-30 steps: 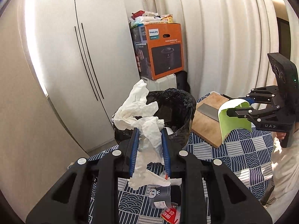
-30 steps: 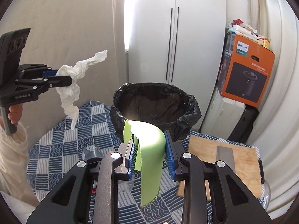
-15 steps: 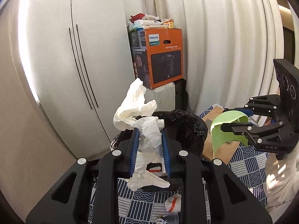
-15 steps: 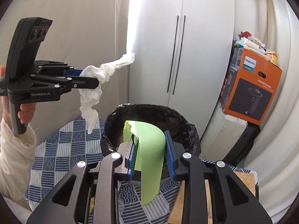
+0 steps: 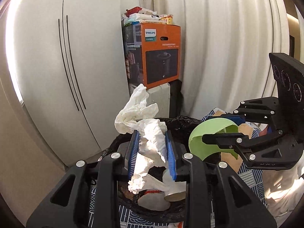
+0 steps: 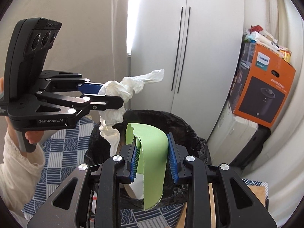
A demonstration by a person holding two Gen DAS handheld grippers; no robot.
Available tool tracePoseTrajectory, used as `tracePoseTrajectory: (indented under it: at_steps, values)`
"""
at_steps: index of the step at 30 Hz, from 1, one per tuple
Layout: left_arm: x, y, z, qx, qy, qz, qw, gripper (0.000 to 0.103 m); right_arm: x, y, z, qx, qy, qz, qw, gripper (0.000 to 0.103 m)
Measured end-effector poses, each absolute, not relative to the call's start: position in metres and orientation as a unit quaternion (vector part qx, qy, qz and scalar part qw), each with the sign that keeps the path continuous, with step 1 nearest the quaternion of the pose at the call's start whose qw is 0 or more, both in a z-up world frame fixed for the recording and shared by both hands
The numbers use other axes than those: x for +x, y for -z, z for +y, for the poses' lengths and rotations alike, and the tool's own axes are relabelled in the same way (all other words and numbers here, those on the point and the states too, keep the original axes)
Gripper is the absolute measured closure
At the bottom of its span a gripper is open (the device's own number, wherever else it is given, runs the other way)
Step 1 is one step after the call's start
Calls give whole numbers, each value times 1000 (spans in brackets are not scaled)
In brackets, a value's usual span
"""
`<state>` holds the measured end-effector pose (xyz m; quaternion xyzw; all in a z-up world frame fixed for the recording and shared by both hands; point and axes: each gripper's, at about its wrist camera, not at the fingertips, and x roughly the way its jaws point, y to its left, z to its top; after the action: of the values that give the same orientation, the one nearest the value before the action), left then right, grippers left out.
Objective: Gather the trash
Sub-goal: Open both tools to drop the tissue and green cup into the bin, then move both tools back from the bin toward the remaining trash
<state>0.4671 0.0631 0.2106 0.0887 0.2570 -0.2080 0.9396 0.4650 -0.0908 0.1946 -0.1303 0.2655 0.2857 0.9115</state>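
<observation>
Left wrist view: the left gripper (image 5: 152, 152), jaws opening, lets go a light, limp crumpled tissue (image 5: 146, 133) over the black-lined trash bin (image 5: 182, 122). The right gripper (image 6: 153, 159) pinches a bent, springy green paper plate (image 6: 152, 163) mid-fold; it looks thin and apt to slip.

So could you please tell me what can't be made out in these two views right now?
- Trash bin floor: both views, hidden by tongs and held trash.
- Items inside: left wrist view, partly covered by crumpled tissue.
- Wooden board: right wrist view, cut off by the frame edge.
- Person: only a sleeve shows.
</observation>
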Motion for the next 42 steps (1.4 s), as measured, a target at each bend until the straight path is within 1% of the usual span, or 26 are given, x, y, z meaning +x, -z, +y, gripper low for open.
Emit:
tracePoseTrajectory:
  at_steps: [1, 2, 3, 4, 5, 7, 16, 42]
  values:
    - [469, -207, 65, 86, 210, 255, 940, 32, 469, -191, -92, -127, -287, 271, 910, 73]
    - [469, -203, 69, 76, 208, 252, 942, 19, 472, -189, -93, -123, -283, 275, 911, 61]
    - [468, -202, 73, 69, 204, 246, 945, 13, 476, -187, -96, -118, -276, 279, 912, 27]
    - [465, -200, 78, 68, 202, 243, 946, 13, 478, -185, -99, -113, -269, 279, 915, 11]
    - [463, -199, 83, 66, 200, 241, 947, 13, 478, -184, -103, -110, -261, 277, 918, 12]
    - [457, -196, 91, 66, 185, 243, 950, 6, 479, -182, -109, -107, -252, 283, 919, 12]
    - [433, -190, 108, 69, 137, 258, 954, 6, 464, -170, -110, -126, -246, 294, 915, 12]
    - [359, -165, 132, 49, 88, 294, 950, 6, 386, -166, -114, -133, -260, 298, 909, 10]
